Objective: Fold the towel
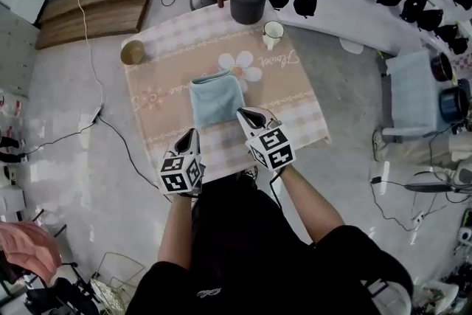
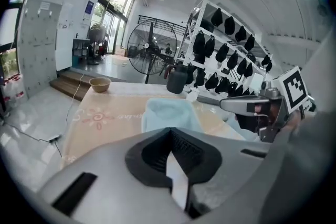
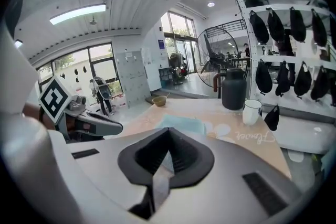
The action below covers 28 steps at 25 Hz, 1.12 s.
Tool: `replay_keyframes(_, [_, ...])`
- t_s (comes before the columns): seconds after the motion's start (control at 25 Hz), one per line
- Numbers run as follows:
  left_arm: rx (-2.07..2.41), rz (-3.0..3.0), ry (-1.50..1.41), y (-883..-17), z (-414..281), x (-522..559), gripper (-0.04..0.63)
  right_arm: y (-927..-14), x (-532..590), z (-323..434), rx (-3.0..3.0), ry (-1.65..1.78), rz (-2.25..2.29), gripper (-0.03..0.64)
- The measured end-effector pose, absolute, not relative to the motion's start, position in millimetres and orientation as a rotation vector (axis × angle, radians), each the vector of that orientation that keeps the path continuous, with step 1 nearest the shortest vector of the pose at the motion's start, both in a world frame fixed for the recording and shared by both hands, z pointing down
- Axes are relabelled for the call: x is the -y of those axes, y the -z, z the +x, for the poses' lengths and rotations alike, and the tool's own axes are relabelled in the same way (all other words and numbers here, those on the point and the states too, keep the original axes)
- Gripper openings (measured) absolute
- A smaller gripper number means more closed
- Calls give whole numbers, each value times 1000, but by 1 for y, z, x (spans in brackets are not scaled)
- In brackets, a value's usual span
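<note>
1. Towel point(image 1: 216, 99), pale blue, lies as a compact folded rectangle on the tabletop point(image 1: 158, 85). It sits just ahead of both grippers, between their lines of aim. From its tidy shape, the folding looks finished or close to it.
2. Left gripper point(image 1: 195, 135) has its jaws pressed together with nothing between them. In its own view the towel point(image 2: 168, 113) lies ahead, clear of the tips.
3. Right gripper point(image 1: 245, 114) is likewise closed and empty. From above, its tips sit by the towel's nearest corner, and contact cannot be judged there. Its own view shows the towel point(image 3: 181, 124) lying ahead, clear of the jaws.
4. Both grippers flank the towel and point forward and downward. This looks like a hands-off posture that leaves the fold undisturbed.
5. The near tabletop edge runs just behind the grippers. Bare cloth lies outboard of each one, giving room to the sides. Far ahead, the bowl point(image 1: 133, 52) stands off to the left gripper's left. The mug point(image 1: 273, 33) and dark jug point(image 1: 248, 0) stand beyond the right gripper. All three are well apart from the towel.
</note>
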State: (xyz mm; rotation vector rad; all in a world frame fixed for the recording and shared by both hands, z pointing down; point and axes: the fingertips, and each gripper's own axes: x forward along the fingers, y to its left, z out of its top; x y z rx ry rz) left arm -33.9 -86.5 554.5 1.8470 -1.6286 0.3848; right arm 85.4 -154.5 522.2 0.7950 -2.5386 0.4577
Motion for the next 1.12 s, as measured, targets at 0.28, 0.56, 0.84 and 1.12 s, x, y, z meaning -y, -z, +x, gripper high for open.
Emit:
replay_keyframes(0.28, [1791,1952,-335,-480,-40,81,5,-464,133,76,2626,-338,845,2])
replay_keyframes(0.56, [1907,2100,-198,-360,-58,91,5,-352,138,54,2746,-131,994,2])
replay_keyframes(0.84, [2020,2259,-84,-275,-75,80,5,-260,130,43,2856,82,1087,2])
replay_keyframes(1.12, [2099,2344,-1,-231,-94,76,5,-225,121,39,2872,199,1172,2])
